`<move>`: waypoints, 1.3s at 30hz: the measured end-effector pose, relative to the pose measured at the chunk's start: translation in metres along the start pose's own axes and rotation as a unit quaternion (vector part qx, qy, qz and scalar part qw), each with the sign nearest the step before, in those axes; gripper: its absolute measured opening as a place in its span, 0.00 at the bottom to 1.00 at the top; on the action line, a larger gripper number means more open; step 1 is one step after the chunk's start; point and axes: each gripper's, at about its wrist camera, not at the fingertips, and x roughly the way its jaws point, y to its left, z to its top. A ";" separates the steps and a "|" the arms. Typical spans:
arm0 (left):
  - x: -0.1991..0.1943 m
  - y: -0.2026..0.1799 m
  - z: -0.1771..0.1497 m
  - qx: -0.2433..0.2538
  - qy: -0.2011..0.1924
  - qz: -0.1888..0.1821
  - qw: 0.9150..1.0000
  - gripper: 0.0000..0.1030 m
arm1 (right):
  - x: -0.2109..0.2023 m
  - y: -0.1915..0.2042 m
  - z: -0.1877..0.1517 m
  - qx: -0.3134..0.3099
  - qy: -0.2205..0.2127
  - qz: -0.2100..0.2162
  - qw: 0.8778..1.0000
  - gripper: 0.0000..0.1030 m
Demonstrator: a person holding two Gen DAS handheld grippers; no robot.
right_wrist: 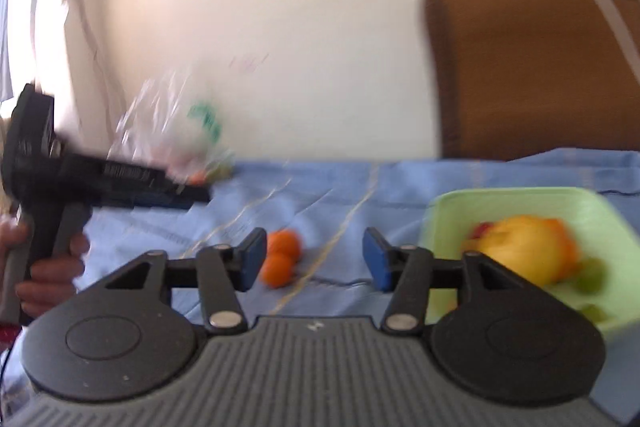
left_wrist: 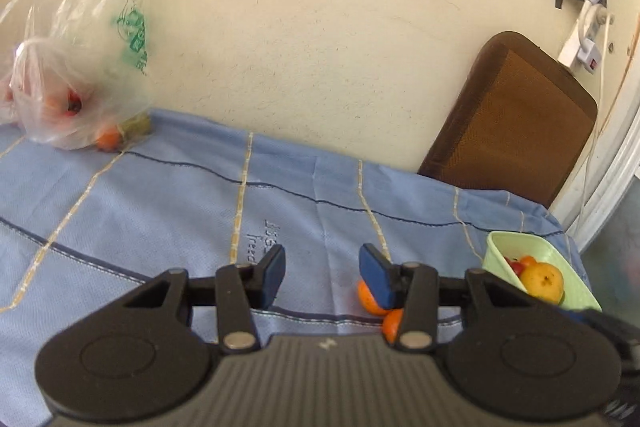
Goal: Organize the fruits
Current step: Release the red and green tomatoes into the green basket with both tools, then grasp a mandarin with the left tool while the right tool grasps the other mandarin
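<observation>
Both the left gripper [left_wrist: 322,277] and right gripper [right_wrist: 314,258] are hovering parted and empty over the blue cloth [left_wrist: 160,195], two oranges [right_wrist: 280,259] lying between the green-printed (illegible) plastic bag [left_wrist: 80,67] and fruit-filled green bowl [right_wrist: 520,203].

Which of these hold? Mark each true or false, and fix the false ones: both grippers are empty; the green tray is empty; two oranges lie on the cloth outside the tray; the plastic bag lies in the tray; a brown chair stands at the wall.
1. Both grippers are empty. True: the left gripper and right gripper stand open with nothing between the pads.
2. The tray is empty. False: it holds fruit, including a yellow fruit.
3. Two oranges lie outside the tray. True, on the cloth.
4. The bag lies in the tray. False: it sits on the cloth by the wall.
5. A chair stands at the wall. True.
</observation>
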 end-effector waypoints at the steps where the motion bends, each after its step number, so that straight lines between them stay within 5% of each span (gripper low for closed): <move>1: 0.003 0.000 0.000 0.002 0.004 -0.004 1.000 0.40 | 0.016 0.006 0.001 -0.006 0.020 0.000 1.000 0.55; 6: 0.019 -0.010 0.000 0.024 0.016 -0.019 0.999 0.42 | 0.070 0.022 -0.002 -0.027 0.095 -0.009 0.995 0.53; 7: 0.024 -0.013 0.000 0.031 0.021 -0.021 0.999 0.43 | 0.075 0.020 -0.003 -0.027 0.107 -0.010 0.994 0.38; 16: 0.066 -0.049 -0.012 0.096 0.044 -0.010 0.994 0.71 | 0.025 -0.001 -0.019 -0.013 0.090 -0.032 0.995 0.33; 18: 0.074 -0.055 -0.018 0.109 0.050 0.002 0.993 0.67 | 0.021 -0.003 -0.024 -0.017 0.085 -0.043 0.995 0.33; 21: 0.080 -0.057 -0.024 0.117 0.062 0.002 0.991 0.39 | 0.021 -0.005 -0.024 -0.012 0.082 -0.042 0.996 0.33; 24: 0.074 -0.062 -0.029 0.126 0.056 0.009 0.990 0.38 | 0.022 -0.007 -0.024 -0.006 0.085 -0.038 0.996 0.33; 33: 0.022 -0.076 -0.062 0.128 0.063 -0.044 0.989 0.38 | -0.016 -0.010 -0.036 0.010 0.085 -0.031 0.996 0.33; 39: 0.005 -0.123 -0.060 0.159 0.050 -0.102 0.981 0.38 | -0.079 -0.028 -0.040 0.041 -0.013 -0.071 0.997 0.33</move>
